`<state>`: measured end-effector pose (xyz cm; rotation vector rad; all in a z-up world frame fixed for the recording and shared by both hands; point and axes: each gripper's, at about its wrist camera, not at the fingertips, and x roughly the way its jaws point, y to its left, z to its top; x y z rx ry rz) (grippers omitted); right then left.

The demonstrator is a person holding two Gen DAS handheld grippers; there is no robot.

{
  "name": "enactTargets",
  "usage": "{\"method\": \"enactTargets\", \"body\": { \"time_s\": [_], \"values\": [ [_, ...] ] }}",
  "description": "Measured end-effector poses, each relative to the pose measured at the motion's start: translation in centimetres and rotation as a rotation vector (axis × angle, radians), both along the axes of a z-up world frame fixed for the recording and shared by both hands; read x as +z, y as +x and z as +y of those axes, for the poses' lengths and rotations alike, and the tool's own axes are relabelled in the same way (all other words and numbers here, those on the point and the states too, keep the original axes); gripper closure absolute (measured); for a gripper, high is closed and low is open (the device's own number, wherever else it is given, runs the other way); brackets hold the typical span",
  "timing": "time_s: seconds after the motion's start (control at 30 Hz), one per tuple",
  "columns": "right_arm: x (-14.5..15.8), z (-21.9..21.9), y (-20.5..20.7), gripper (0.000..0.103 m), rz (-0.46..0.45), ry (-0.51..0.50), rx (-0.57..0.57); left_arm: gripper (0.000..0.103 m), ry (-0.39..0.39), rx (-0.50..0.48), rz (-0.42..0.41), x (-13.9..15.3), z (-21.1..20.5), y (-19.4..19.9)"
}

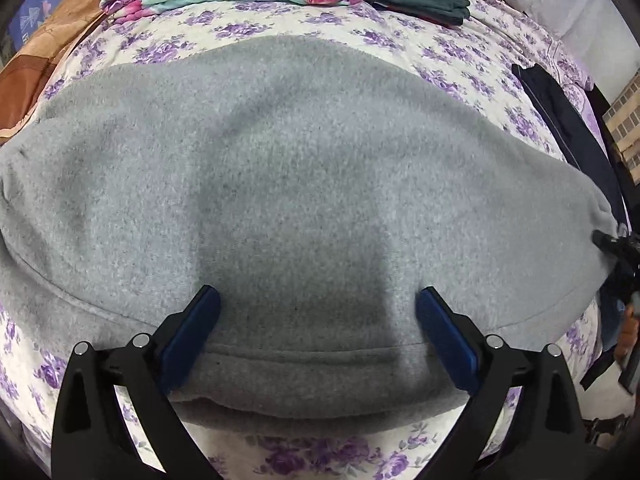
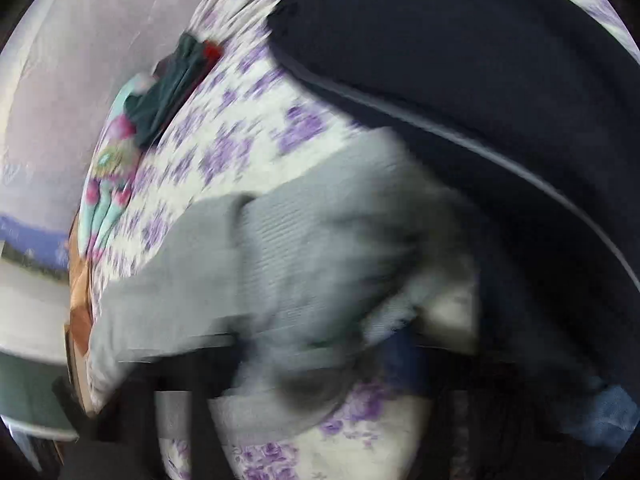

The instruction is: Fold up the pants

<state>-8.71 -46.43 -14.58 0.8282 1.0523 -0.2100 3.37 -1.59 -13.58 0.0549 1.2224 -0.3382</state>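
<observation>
Pants: grey fleece pants (image 1: 288, 184) lie flat across the middle of the bed (image 1: 320, 24), reaching toward its right edge.
Left gripper (image 1: 318, 312): jaws wide apart over the near hem, touching cloth or not I cannot tell.
Right gripper (image 2: 304, 364): badly blurred; jaws unreadable.
Hidden: dark garment (image 2: 460, 60) cut off at the frame.
Writing: none legible.

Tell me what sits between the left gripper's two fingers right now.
In the left wrist view, the hemmed edge of the grey pants lies between the spread fingers of the left gripper, over the floral bedsheet.
</observation>
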Motion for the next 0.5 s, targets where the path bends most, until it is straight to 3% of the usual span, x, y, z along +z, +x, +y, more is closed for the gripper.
{"method": "enactTargets", "body": {
  "time_s": [0.07, 0.13, 0.23, 0.3, 0.4, 0.5],
  "values": [
    [2.2, 0.3, 0.1, 0.078, -0.006, 0.009, -0.004, 0.006, -0.004, 0.007, -0.001, 0.0, 0.1, -0.1],
    [5.9, 1.6, 0.4, 0.079, -0.052, -0.044, 0.042, 0.006, -0.012, 0.014, -0.003, 0.1, 0.3, -0.2],
    [12.3, 7.0, 3.3, 0.079, -0.125, -0.23, 0.24, 0.006, -0.014, 0.038, -0.003, 0.4, 0.5, -0.4],
    [14.2, 11.2, 5.5, 0.079, -0.158, -0.272, 0.363, 0.006, -0.036, 0.065, 0.004, 1.0, 0.7, -0.4],
    [13.1, 20.7, 9.4, 0.07, -0.151, -0.343, 0.619, 0.006, -0.11, 0.119, 0.002, 2.6, 2.0, -0.6],
    [7.2, 28.4, 12.3, 0.04, -0.042, -0.387, 0.821, 0.006, -0.117, 0.18, -0.03, 4.2, 3.8, -0.7]
  ]
}}
